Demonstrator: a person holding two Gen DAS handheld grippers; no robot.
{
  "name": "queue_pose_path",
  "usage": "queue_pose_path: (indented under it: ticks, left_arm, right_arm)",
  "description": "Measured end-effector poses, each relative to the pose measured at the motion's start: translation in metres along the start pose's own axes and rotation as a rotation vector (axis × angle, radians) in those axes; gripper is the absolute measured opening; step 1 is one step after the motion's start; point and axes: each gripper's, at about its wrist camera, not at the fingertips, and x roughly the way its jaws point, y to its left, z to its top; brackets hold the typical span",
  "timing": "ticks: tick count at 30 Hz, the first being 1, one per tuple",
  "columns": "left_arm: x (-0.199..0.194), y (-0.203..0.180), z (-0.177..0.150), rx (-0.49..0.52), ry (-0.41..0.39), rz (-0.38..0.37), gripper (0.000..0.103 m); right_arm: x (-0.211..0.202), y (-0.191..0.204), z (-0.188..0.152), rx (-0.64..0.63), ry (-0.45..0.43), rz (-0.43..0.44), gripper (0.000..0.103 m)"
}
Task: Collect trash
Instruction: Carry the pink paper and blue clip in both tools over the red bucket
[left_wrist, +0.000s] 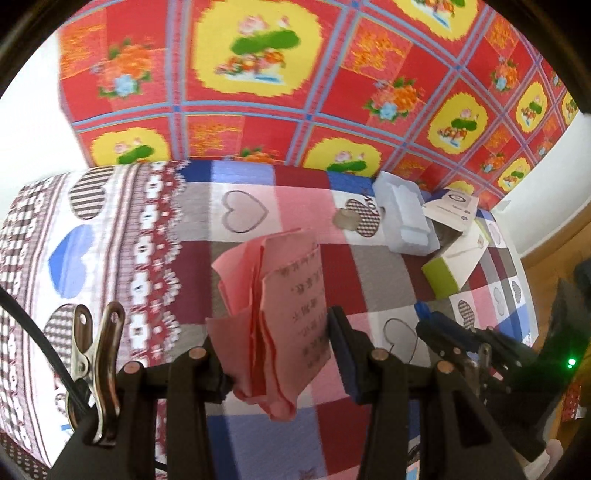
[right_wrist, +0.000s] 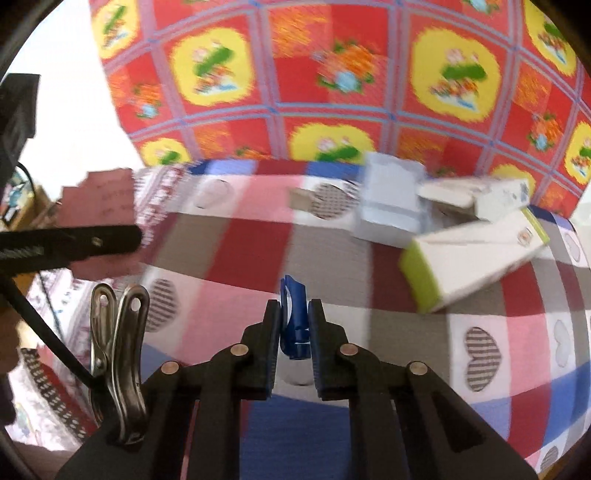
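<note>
Left tongs (left_wrist: 273, 350): clamped on folded pink paper (left_wrist: 275, 295), held clear above the bed.
Right tongs (right_wrist: 293, 332): closed on a small blue plastic piece (right_wrist: 293, 321), also off the cover.
Surface: checked bedcover (left_wrist: 369, 266) with hearts; red-and-yellow flowered cloth (left_wrist: 258, 74) behind, white wall (left_wrist: 29, 122) beside.
Remaining trash: white foam block (left_wrist: 404, 218), white-and-green box (right_wrist: 469, 254), second carton (left_wrist: 452, 210), clustered at far right.
Left view alone: wooden floor (left_wrist: 543, 266).
Right view alone: a black object (right_wrist: 18, 107) at the left edge.
Both tongs angle downward.
</note>
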Motion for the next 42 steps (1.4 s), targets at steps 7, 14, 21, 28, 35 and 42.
queue_pose_path:
  ticks: [7, 14, 21, 28, 35, 42]
  left_arm:
    - [-0.039, 0.037, -0.015, -0.020, -0.037, 0.021, 0.047]
    - [-0.083, 0.090, -0.035, -0.046, -0.067, 0.055, 0.047]
    - [-0.122, 0.152, -0.054, -0.078, -0.097, 0.094, 0.047]
    - [-0.148, 0.205, -0.069, -0.163, -0.129, 0.141, 0.047]
    - [-0.167, 0.251, -0.077, -0.299, -0.175, 0.224, 0.047]
    - [-0.183, 0.296, -0.086, -0.437, -0.215, 0.323, 0.047]
  right_arm:
    - [-0.019, 0.065, 0.008, -0.021, -0.027, 0.114, 0.016]
    - [-0.027, 0.136, 0.017, -0.064, -0.044, 0.186, 0.016]
    - [-0.020, 0.206, 0.028, -0.106, -0.045, 0.269, 0.016]
    - [-0.003, 0.268, 0.048, -0.193, -0.016, 0.376, 0.016]
    - [0.016, 0.317, 0.070, -0.325, 0.010, 0.494, 0.016]
    - [0.041, 0.369, 0.089, -0.453, 0.037, 0.579, 0.016]
